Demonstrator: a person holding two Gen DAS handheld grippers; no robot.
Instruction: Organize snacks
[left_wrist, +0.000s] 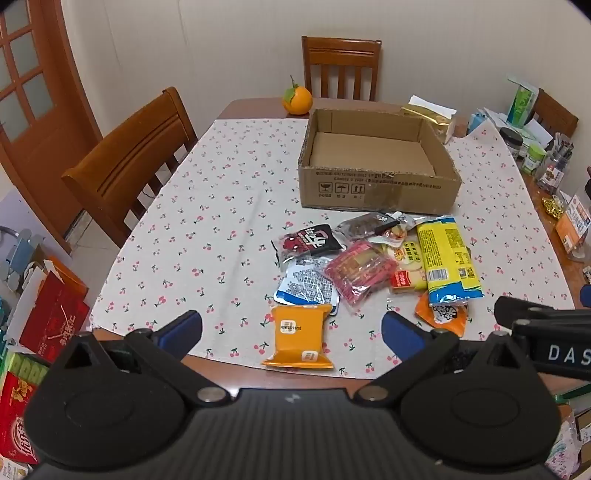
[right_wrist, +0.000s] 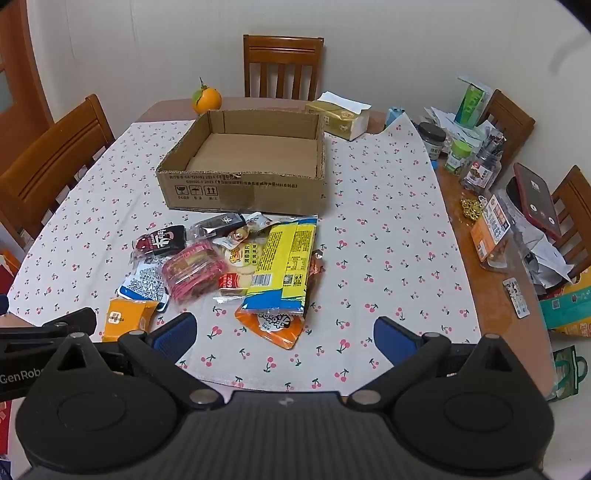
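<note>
Your left gripper (left_wrist: 291, 332) hangs with its jaws spread wide and nothing between them, above the near table edge; your right gripper (right_wrist: 284, 332) is just as wide and empty. The heap of bright foil and plastic snack packets (left_wrist: 373, 266) lies on the cherry-print cloth (left_wrist: 207, 221), just ahead toward one o'clock in the left view. The open brown cardboard box (left_wrist: 376, 188) sits beyond it at twelve o'clock, bare inside. One orange square packet (left_wrist: 299, 338) lies apart, nearest you.

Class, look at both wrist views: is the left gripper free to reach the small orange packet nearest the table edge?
Probably yes: the left gripper is open, and the orange packet lies flat between its fingers' line of approach, nothing on top.
</note>
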